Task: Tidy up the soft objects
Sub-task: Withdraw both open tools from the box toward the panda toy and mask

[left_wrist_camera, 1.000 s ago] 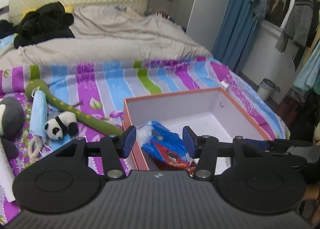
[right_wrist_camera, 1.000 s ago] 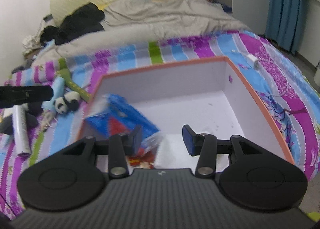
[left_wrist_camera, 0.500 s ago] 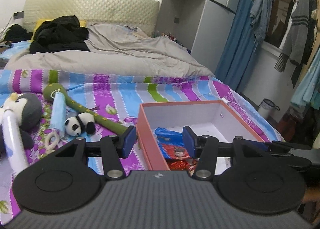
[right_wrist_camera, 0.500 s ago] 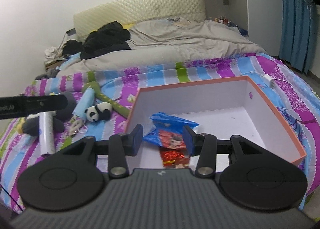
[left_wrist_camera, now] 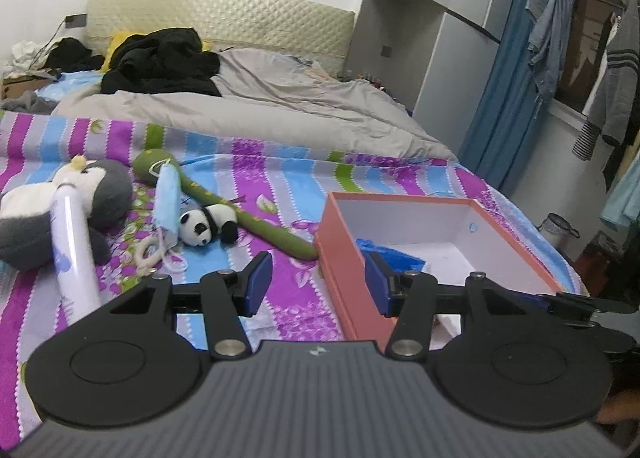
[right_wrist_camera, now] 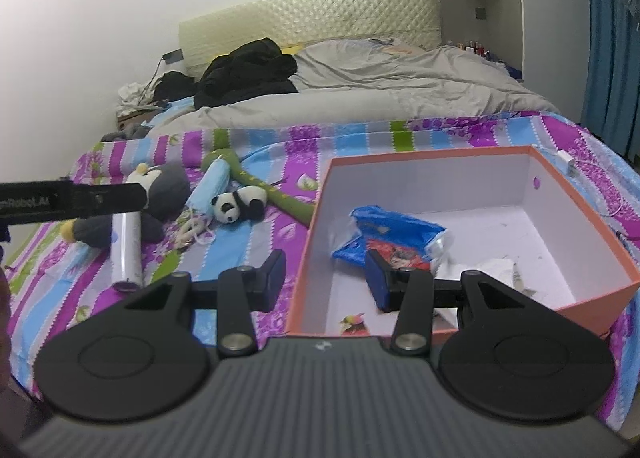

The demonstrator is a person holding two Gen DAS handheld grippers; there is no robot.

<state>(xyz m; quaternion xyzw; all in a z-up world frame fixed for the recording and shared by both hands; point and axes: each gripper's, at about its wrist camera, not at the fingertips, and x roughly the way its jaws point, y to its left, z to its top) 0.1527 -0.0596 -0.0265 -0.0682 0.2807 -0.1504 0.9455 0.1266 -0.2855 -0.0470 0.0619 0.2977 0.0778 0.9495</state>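
Two empty claws here: the left gripper (left_wrist_camera: 316,284) and right gripper (right_wrist_camera: 325,278) both hang with jaws apart, gripping nothing. Only the blue snack bag (right_wrist_camera: 390,232) sits in the orange box (right_wrist_camera: 452,151), at its left side. Still out on the striped bedspread (left_wrist_camera: 280,177), left of the box: panda plush (left_wrist_camera: 206,223), penguin plush (left_wrist_camera: 72,201), green snake toy (left_wrist_camera: 256,219), face mask (left_wrist_camera: 166,197). Mostly undone, probably.
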